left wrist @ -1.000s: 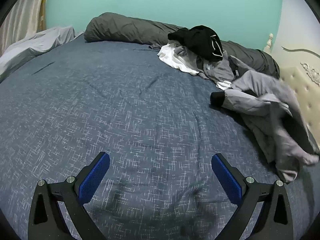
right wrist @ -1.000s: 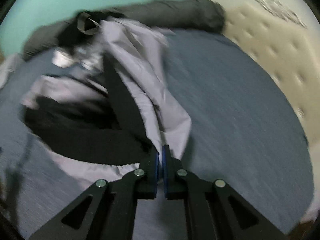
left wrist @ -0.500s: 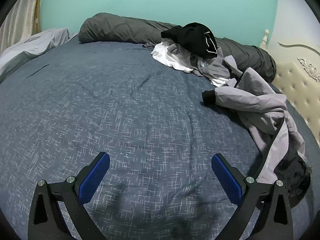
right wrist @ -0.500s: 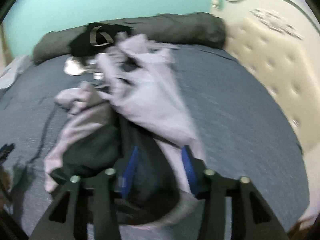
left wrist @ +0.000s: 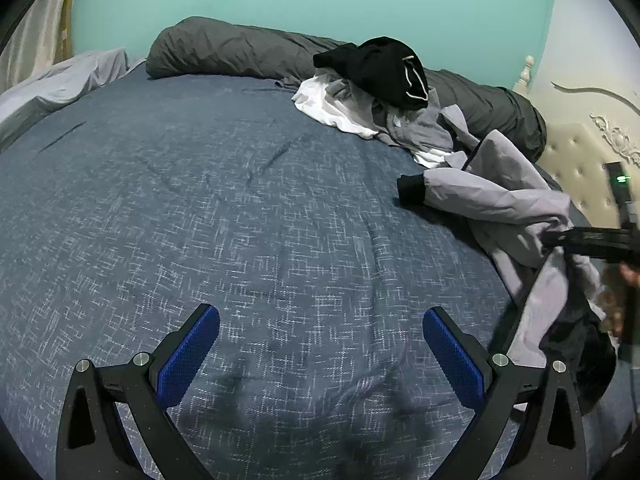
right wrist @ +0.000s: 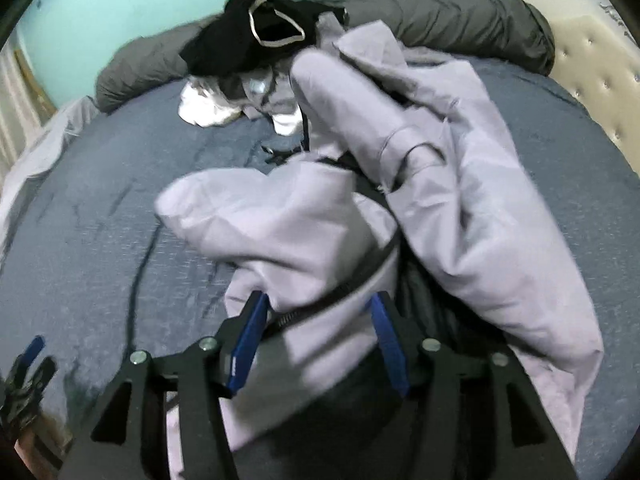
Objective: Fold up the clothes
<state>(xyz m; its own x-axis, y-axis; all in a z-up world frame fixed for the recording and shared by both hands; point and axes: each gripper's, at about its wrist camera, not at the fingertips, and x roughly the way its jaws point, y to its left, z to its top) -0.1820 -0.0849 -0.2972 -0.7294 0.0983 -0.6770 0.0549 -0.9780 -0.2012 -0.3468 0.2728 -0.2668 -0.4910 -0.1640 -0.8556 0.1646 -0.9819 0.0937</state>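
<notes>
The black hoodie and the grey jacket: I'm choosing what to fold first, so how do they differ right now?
The black hoodie sits bunched atop the far clothes pile, untouched; the grey jacket sprawls nearer, partly between the right gripper's opening jaws. The hoodie shows a pale drawstring, the jacket a dark zipper. Both are unfolded.

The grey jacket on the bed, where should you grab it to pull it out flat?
I'd take the grey jacket by its black cuff, coming from the open blue bedspread side. That sleeve lies stretched out toward the bare middle of the bed with the cuff at its free end, while the rest is crumpled. The left gripper is open with nothing between its fingers.
</notes>
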